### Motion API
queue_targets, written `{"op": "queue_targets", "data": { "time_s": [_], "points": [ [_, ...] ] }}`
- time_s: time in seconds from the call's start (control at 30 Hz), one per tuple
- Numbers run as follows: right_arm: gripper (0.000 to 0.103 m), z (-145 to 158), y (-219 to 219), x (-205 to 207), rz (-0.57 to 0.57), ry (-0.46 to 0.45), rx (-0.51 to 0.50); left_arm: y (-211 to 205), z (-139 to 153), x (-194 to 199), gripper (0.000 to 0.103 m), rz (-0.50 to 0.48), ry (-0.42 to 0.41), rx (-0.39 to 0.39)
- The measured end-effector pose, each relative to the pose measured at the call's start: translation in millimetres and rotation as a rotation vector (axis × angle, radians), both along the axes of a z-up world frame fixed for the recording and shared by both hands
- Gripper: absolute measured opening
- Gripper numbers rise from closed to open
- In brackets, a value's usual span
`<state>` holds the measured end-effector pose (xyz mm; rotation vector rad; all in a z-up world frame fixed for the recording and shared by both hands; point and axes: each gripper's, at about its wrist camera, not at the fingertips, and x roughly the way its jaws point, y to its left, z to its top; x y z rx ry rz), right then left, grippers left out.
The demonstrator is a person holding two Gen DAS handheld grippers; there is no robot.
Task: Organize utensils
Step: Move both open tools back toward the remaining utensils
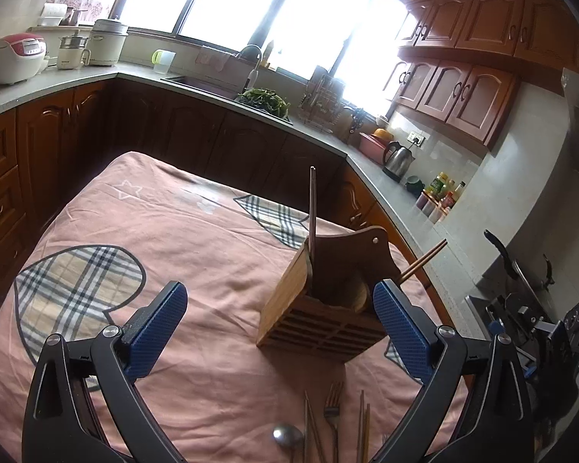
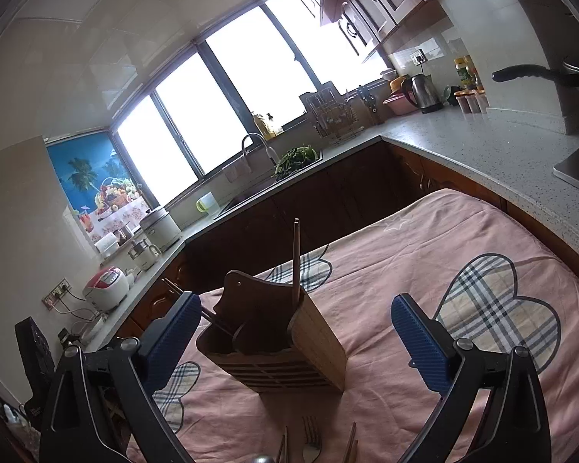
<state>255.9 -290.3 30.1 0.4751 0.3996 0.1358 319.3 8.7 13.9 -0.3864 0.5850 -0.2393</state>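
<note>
A worktop draped in a pink cloth with plaid heart and flower patches point(image 1: 181, 231) point(image 2: 444, 254) fills the lower part of both wrist views. Behind it runs an L-shaped grey kitchen counter point(image 1: 96, 73) point(image 2: 482, 135) over dark wooden cabinets, with bright windows above.

On the cloth stands a slatted wooden utensil holder with a tall curved back board point(image 1: 328, 308) point(image 2: 281, 339). It sits near the front edge of the cloth, just ahead of both pairs of tongs. One dark wooden chopstick point(image 1: 312, 212) point(image 2: 296, 258) stands nearly upright in it, and a pair of brown chopsticks point(image 1: 424, 260) point(image 2: 173, 289) leans out over one side.

The left tongs point(image 1: 280, 328), black arms with blue ribbed pads, are spread wide and hold nothing; the right-hand pad looks just beside the holder's corner, though contact cannot be judged. The right tongs point(image 2: 293, 337) are likewise spread wide and empty, with the holder between the pads.

On the cloth at the bottom edge of each view lie loose utensils: a metal fork point(image 1: 332, 401) point(image 2: 312, 440), a metal spoon point(image 1: 287, 436), and several wooden chopsticks point(image 1: 364, 424) point(image 2: 351, 443) alongside them.
</note>
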Motion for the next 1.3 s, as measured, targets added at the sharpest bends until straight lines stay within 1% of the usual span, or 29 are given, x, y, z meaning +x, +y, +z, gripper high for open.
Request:
{"op": "queue_targets", "data": {
  "time_s": [0.2, 0.67, 0.83, 1.07, 1.17, 1.3],
  "points": [
    [0.1, -5, 2, -26, 0.014, 0.022, -0.015, 0, -9, -27, 0.099, -0.019, 0.025, -0.005],
    [0.1, -21, -5, -74, -0.012, 0.061, -0.022, 4, -32, -70, 0.099, -0.035, 0.097, 0.004],
    [0.1, -32, -2, -85, -0.013, 0.085, -0.023, 2, -44, -78, 0.099, -0.048, 0.132, 0.031],
    [0.1, -51, 1, -93, -0.01, 0.134, -0.035, -9, -61, -84, 0.099, -0.093, 0.183, 0.082],
    [0.099, -54, 0, -94, -0.006, 0.144, -0.034, -15, -68, -84, 0.099, -0.104, 0.21, 0.109],
    [0.099, -55, 1, -94, -0.005, 0.149, -0.038, -20, -77, -82, 0.099, -0.11, 0.249, 0.122]
  ]
}}
